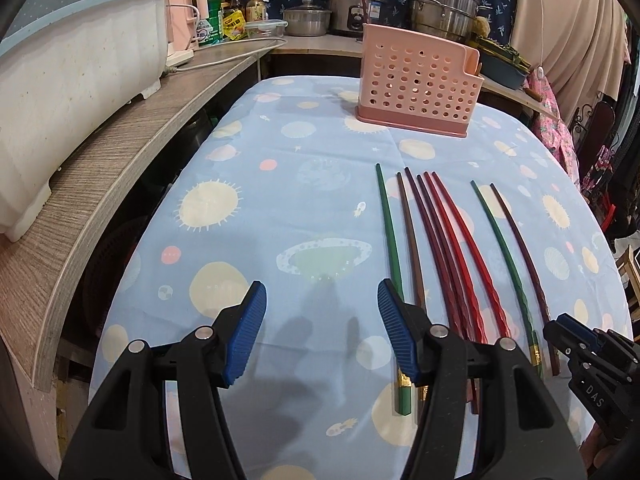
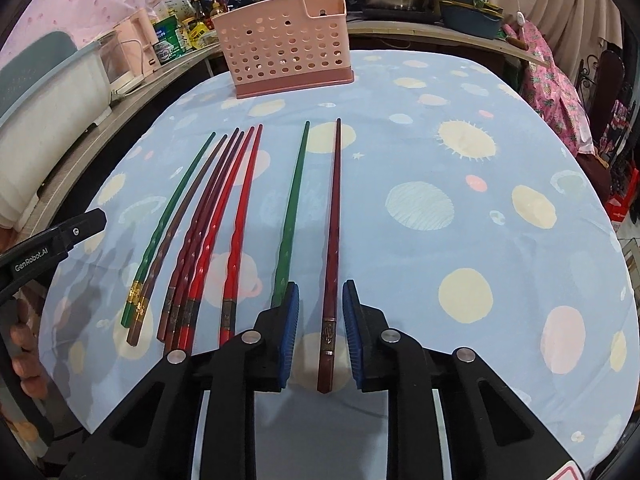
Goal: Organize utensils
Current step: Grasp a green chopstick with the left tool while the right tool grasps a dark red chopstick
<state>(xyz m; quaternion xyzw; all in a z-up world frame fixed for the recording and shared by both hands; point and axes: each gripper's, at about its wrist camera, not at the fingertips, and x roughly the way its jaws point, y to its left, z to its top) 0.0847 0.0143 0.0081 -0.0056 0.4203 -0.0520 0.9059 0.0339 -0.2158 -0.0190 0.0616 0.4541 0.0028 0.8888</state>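
Observation:
Several chopsticks lie side by side on the blue planet-print tablecloth (image 1: 280,200): green, brown, dark red and red ones (image 1: 444,240), also in the right wrist view (image 2: 224,208). A pink perforated utensil holder (image 1: 416,80) stands at the far side of the table (image 2: 288,44). My left gripper (image 1: 322,336) is open and empty, just left of the leftmost green chopstick (image 1: 390,236). My right gripper (image 2: 320,336) is open, its blue pads (image 2: 290,332) on either side of the handle end of the rightmost dark red chopstick (image 2: 332,248), not touching it. A green chopstick (image 2: 294,208) lies next to it.
A wooden counter (image 1: 100,168) runs along the left with a white dish tub (image 1: 68,92), a pink kettle, bottles and a cable. Steel pots (image 1: 444,4) and a rice cooker stand behind the holder. Cloth and clutter hang at the right table edge.

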